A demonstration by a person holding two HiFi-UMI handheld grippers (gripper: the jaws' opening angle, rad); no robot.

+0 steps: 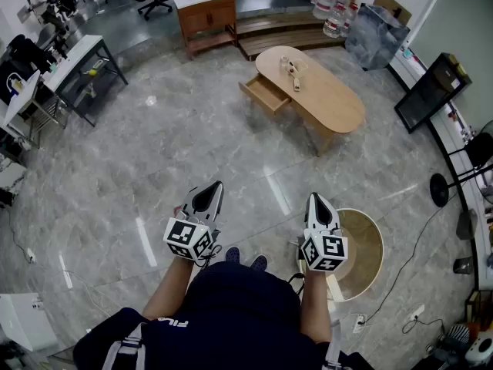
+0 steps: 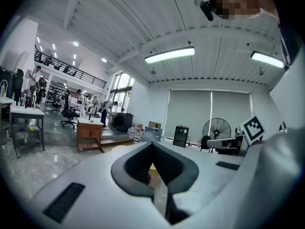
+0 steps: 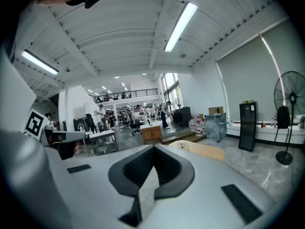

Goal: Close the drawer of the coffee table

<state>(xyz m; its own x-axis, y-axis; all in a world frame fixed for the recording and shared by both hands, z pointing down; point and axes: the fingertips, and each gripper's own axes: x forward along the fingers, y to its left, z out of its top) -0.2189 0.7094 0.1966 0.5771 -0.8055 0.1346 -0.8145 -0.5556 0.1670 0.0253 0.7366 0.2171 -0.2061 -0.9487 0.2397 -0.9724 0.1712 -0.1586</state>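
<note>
Well ahead, coffee table (image 1: pixel 331 99) with its drawer (image 1: pixel 266 93) open.

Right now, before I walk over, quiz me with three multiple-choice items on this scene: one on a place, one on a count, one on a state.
1. Where is the coffee table?
A. Touching the person's feet.
B. Behind the person.
C. Across the floor, well ahead of both grippers.

2. How many of its drawers stand pulled out?
A. None.
B. One.
C. Three.

3. How do the jaws of the left hand-held gripper and the right hand-held gripper stand?
A. Both together, on nothing.
B. Both wide apart.
C. Left clamped on a drawer handle.

Answers:
1 C: the head view shows open floor between table and grippers.
2 B: one drawer juts from the table's side.
3 A: each gripper view shows the jaw tips meeting with nothing between them.
</note>
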